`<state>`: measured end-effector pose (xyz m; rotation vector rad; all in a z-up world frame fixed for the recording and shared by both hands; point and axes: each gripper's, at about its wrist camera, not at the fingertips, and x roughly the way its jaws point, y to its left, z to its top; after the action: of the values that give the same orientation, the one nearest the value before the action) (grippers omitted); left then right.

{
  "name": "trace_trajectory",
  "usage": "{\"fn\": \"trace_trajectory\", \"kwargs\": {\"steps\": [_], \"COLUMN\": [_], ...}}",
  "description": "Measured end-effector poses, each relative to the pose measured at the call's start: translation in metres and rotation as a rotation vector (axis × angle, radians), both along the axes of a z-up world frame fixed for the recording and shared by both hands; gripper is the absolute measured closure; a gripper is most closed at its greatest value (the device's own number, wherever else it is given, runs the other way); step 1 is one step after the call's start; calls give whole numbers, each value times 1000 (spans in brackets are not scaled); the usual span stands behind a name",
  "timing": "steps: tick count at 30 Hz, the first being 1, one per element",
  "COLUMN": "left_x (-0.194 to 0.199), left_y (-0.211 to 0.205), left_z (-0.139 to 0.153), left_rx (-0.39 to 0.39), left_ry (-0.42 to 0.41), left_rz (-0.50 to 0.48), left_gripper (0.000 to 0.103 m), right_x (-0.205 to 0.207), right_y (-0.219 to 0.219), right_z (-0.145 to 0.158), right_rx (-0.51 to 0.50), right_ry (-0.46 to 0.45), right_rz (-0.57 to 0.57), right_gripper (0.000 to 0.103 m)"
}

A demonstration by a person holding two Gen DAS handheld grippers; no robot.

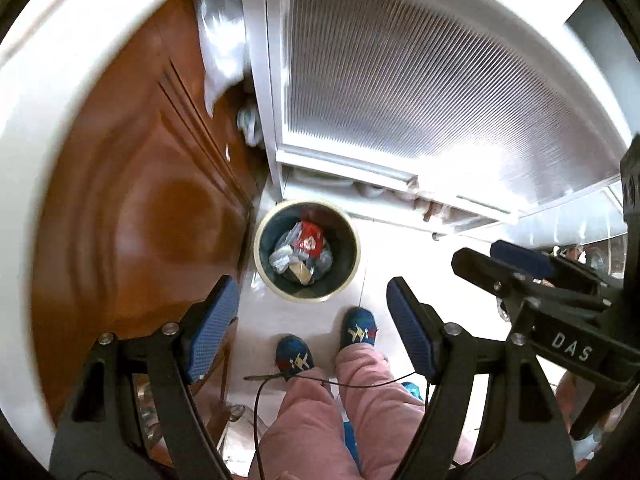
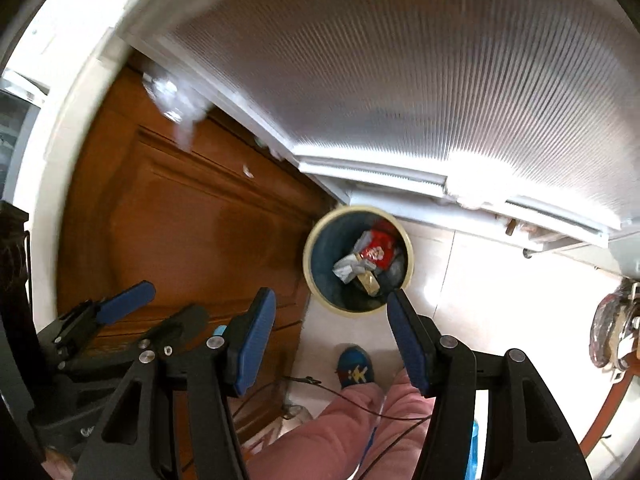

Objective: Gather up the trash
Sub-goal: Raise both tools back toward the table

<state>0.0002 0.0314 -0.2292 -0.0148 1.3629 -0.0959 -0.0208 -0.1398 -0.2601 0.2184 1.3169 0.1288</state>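
Note:
A round bin [image 1: 340,266] with a cream rim and dark inside stands on the pale tiled floor far below both grippers. In it lie a red wrapper [image 1: 310,238], crumpled clear plastic [image 1: 282,258] and a tan scrap [image 1: 301,272]. My left gripper [image 1: 312,330] points almost straight down, open, with only the floor showing between its blue pads [image 1: 214,326]. In the right wrist view the bin [image 2: 326,252] with the red wrapper [image 2: 378,248] sits just beyond my right gripper [image 2: 332,342], which is also open and holds nothing. Each gripper shows at the edge of the other's view.
A brown wooden door [image 1: 160,216] stands left of the bin, a white-framed ribbed glass door [image 1: 420,92] behind it. A person's blue slippers [image 1: 358,326] and pink trousers [image 1: 320,420] are below the grippers. A thin dark cable [image 1: 320,380] crosses the legs. Plastic-wrapped items [image 2: 612,328] sit at the right.

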Motion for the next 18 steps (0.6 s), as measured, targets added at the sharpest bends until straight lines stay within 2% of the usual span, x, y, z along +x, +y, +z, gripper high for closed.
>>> {"fn": "trace_trajectory", "kwargs": {"steps": [9,13,18], "left_x": [0,2,-1], "left_y": [14,19,21], "left_z": [124,167,208], "left_rx": [-36,-69,-96], "left_ry": [-159,-220,-295], "left_rz": [-32,-46,-73], "left_gripper": [29,29,29], "right_x": [-34,-47,-55], "right_y": [11,16,21], "right_z": [110,157,206], "right_rx": [-3,-35,-62], "right_ry": [-141,-232,-333], "right_rz": [-40,-52,-81], "right_gripper": [44,44,43]}}
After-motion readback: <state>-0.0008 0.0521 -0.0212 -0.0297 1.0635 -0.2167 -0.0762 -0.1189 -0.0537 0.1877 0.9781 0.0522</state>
